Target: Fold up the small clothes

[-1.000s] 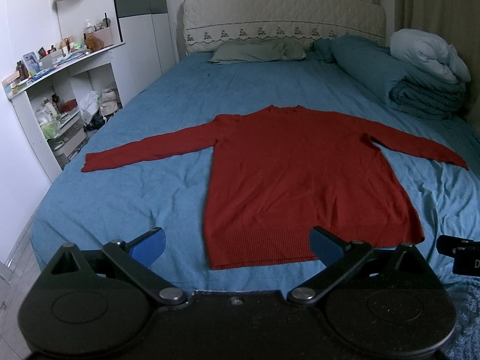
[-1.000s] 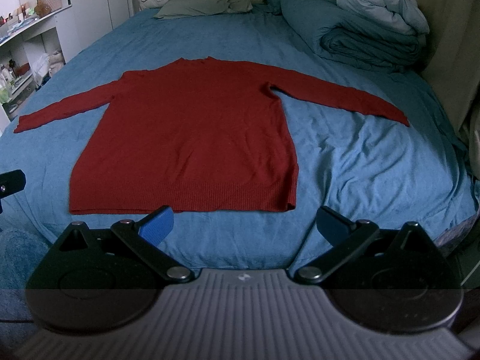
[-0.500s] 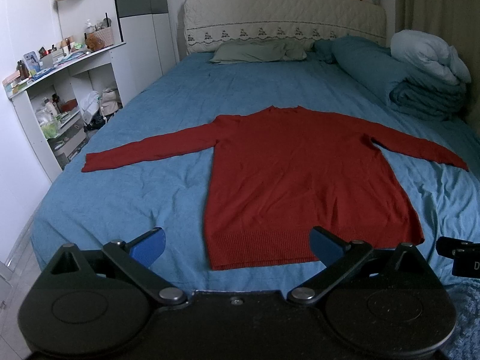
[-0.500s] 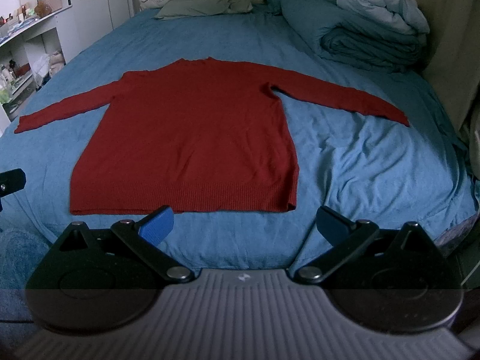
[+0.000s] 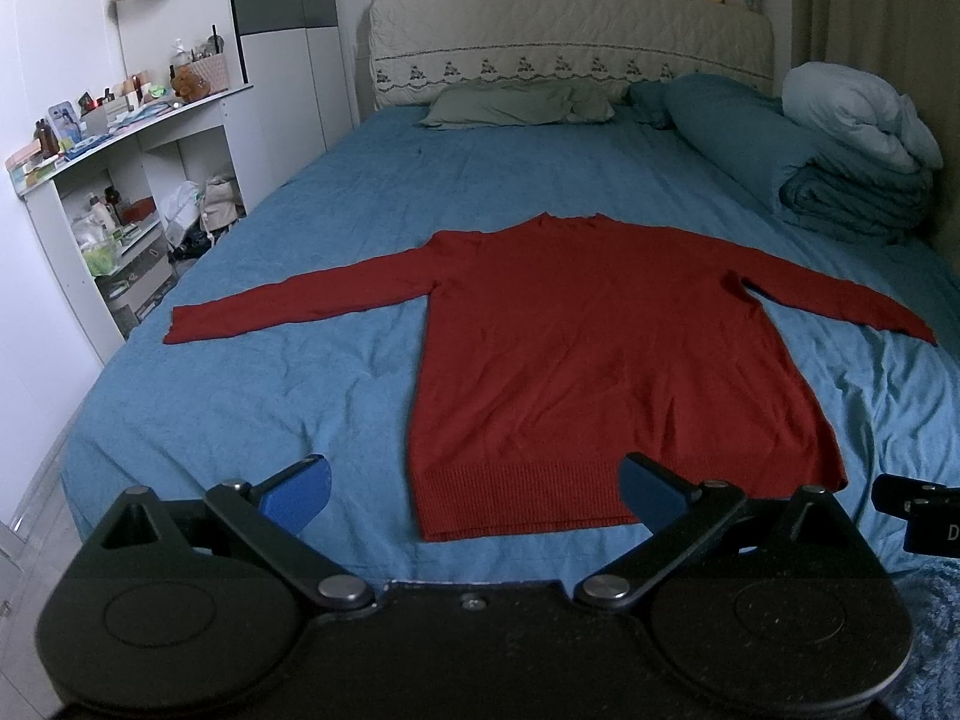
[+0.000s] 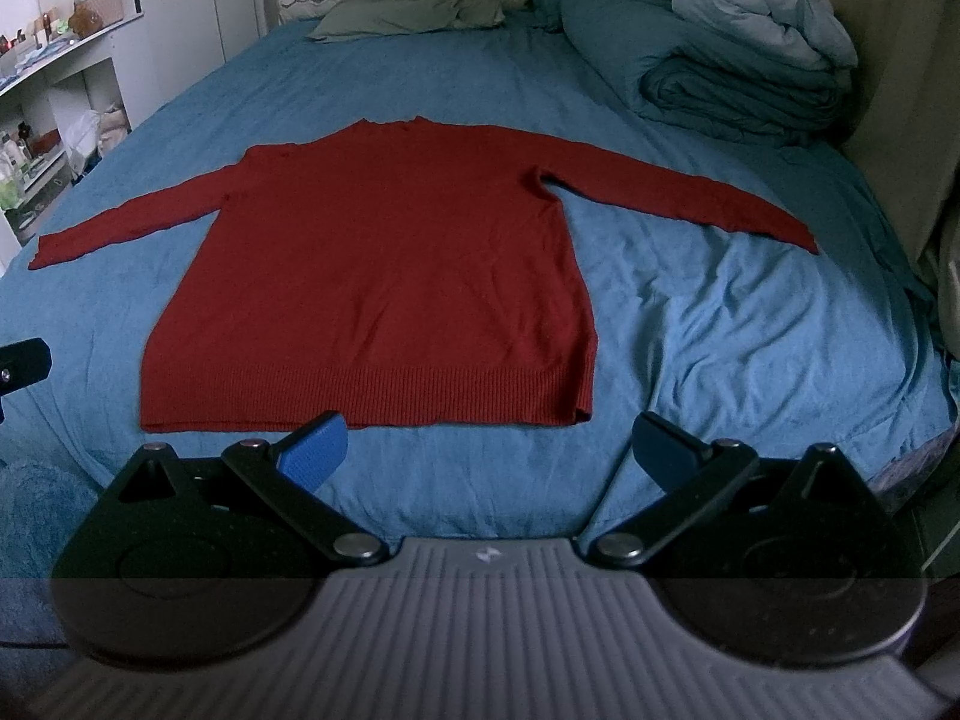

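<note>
Red sweater (image 5: 606, 360) lies flat on the blue bed sheet (image 5: 252, 396), centre of frame in both views, neckline toward the headboard (image 5: 564, 42) at the top, ribbed hem nearest the cameras, both sleeves spread out to the sides. Left sleeve cuff reaches toward the left edge of the bed; right cuff ends at the right of the frame. Left claw (image 5: 474, 486): jaws spread wide, holding nothing, low in the frame, with the hem's left corner seen between its blue pads (image 5: 294, 489). Right claw (image 6: 489, 444): also spread wide and empty, at the bottom of its frame, its left pad (image 6: 315, 450) overlapping the hem line in view; contact cannot be judged. Green pillow (image 5: 516, 105) at top centre by the headboard. Folded teal and pale duvets (image 6: 744, 66) stacked upper right. Cluttered white shelf unit (image 5: 120, 180) upper left.
</note>
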The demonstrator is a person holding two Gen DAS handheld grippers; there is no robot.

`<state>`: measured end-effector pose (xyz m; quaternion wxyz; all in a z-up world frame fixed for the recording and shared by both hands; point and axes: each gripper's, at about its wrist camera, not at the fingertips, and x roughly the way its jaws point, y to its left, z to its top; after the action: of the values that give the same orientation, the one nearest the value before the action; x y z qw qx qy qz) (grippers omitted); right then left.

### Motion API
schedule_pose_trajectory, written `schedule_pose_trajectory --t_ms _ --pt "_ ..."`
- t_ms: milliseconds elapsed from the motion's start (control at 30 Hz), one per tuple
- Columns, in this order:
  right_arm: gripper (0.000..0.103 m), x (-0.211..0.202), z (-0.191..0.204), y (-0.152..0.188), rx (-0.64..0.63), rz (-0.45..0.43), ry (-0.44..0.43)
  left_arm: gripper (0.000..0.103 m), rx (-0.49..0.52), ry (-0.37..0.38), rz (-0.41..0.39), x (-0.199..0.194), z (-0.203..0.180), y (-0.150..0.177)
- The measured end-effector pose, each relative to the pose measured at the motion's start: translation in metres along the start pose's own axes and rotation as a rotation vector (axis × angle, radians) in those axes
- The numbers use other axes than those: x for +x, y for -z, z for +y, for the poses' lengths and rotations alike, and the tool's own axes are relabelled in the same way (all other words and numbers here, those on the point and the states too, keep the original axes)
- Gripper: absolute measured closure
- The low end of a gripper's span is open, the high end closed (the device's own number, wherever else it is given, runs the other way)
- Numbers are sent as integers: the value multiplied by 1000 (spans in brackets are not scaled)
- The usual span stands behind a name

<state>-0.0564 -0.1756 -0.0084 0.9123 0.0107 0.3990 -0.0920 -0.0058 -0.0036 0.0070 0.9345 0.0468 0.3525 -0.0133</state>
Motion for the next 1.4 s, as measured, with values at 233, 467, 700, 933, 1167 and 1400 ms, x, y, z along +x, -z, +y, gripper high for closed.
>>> schedule_pose_trajectory --t_ms 233,467,700,933,1167,1400 --pt "0 0 0 0 1 0 -1 0 -2 0 1 0 0 0" --pt "0 -1 1 0 1 -1 -1 0 -2 1 1 0 1 0" --pt "0 -2 1 0 2 -1 -2 0 -5 1 0 0 1 0" --pt "0 -3 -1 -2 3 -4 -1 0 -14 -1 -6 -4 2 0" --pt "0 -12 -6 -15 15 -33 6 0 -12 23 -25 -3 -7 -22" --pt "0 4 -38 -58 50 -94 32 0 13 90 -86 22 -43 -80"
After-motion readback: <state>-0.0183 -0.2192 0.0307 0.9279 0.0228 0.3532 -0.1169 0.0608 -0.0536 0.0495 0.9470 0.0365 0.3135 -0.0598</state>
